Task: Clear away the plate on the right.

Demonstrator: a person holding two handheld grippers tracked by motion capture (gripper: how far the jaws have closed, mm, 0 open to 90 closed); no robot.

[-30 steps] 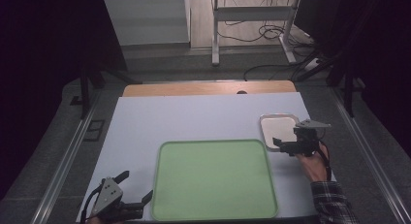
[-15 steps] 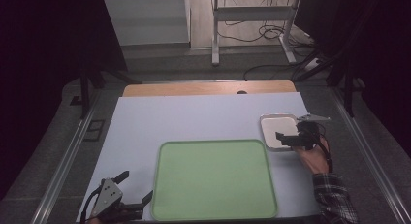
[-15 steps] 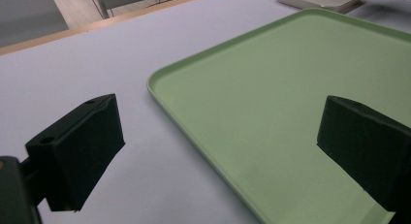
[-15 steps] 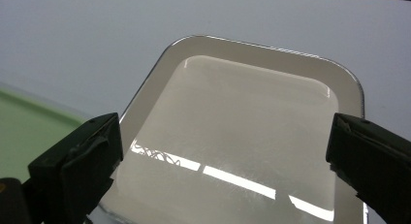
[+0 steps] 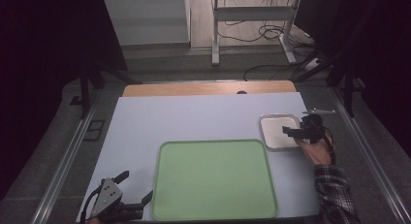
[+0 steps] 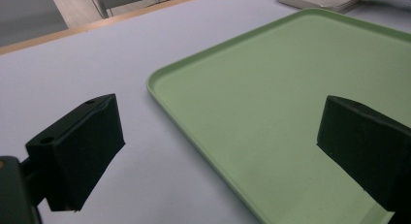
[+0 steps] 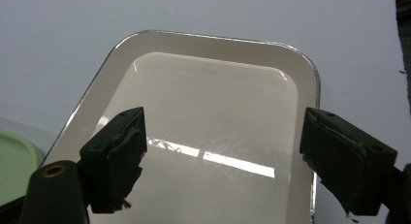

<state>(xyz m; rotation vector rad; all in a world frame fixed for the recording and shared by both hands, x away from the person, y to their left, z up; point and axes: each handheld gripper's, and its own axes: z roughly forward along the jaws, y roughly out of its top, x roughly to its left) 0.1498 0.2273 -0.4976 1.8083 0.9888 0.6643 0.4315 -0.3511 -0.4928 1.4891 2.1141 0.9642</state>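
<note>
The right claw (image 5: 291, 132) now hangs over the near right part of the small white tray (image 5: 276, 132), which sits on the pale surface (image 5: 194, 117) just beyond the far right corner of the large green tray (image 5: 213, 180), close to it but apart. A second ago that claw stood off the white tray's right edge, nearer the person; since then the hand has carried it up and leftward in the high view until its tips reach in over the tray's rim. In the right gripper view the two black jaws stand apart above the glossy tray floor (image 7: 208, 132), one toward each long side, with only the empty tray bed below the gap; they have just been closing a little from their widest, yet neither pad presses on the rim, so the tray is not gripped. The white tray itself lies where it lay before. The left claw (image 5: 135, 192) rests in the same spot as earlier, at the near left corner of the surface, just beside the green tray's left edge. In the left gripper view its jaws are wide apart and empty, one over the bare surface, the other over the green tray (image 6: 291, 98).
</note>
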